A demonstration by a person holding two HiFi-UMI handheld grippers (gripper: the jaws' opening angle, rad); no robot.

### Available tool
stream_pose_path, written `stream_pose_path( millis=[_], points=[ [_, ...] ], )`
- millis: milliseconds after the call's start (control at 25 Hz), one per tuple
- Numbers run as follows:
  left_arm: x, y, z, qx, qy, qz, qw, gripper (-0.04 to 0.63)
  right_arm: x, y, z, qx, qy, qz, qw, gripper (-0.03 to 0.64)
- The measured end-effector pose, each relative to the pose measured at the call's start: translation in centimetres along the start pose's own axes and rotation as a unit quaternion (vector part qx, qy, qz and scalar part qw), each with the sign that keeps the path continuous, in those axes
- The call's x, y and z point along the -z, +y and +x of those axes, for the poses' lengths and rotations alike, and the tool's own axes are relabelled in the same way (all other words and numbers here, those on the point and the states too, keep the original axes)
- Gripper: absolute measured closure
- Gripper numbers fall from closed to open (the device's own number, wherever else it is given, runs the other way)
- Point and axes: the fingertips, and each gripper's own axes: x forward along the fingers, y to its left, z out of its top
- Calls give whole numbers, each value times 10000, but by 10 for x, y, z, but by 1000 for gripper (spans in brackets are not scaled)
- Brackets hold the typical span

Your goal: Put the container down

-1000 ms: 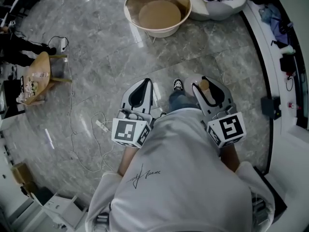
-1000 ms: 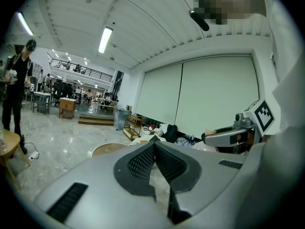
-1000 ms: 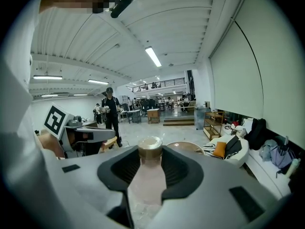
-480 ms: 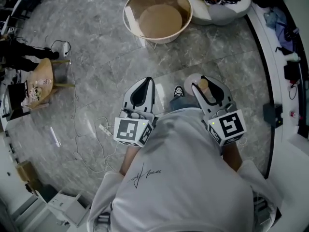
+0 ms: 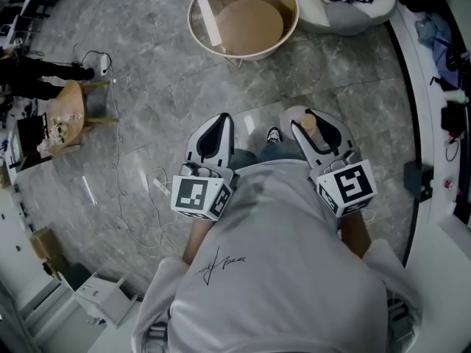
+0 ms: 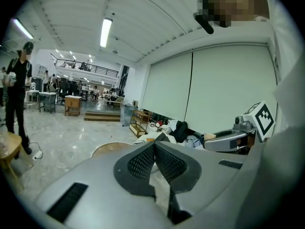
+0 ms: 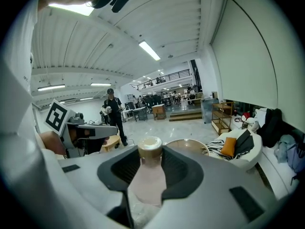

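Observation:
The container [image 7: 148, 173] is a pale translucent bottle with a tan cap [image 5: 310, 126]. It stands upright between the jaws of my right gripper [image 7: 150, 162], which is shut on it. In the head view my right gripper [image 5: 313, 127] is held out in front of the person's chest, high above the marble floor. My left gripper [image 5: 218, 123] is level with it to the left. Its jaws [image 6: 155, 146] meet at the tips with nothing between them.
A round tan basin [image 5: 200, 22] stands on the floor ahead, with a white seat with cushions [image 5: 352, 17] beside it. A wooden stool [image 5: 68, 112] and loose cables [image 5: 140, 197] lie to the left. A white counter [image 5: 434, 145] runs along the right. A person in black [image 7: 112, 113] stands far off.
The floor has slid a little in the head view, so the basin sits slightly higher and further right. Both grippers keep their pose and the bottle stays gripped.

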Motion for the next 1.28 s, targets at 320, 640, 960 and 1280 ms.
stream_pose_path(
  millis=[320,640,960,1280],
  points=[
    [-4,-6,12,-56,81,163,9998,578,-6,-18,10,-129,-254,173,9994,469],
    [-16,15,23,-99,-91,78,9999,577,-18,-22,23,-80,-308,34,9995,469],
    [-31,29,61,300,-124,243,9992,578,-34,-33,47,102,-276,-25,9996,469],
    [-52,73,97,432,-174,126,9988,577,-58,-46,94,243,-196,-71,9995,469]
  ],
)
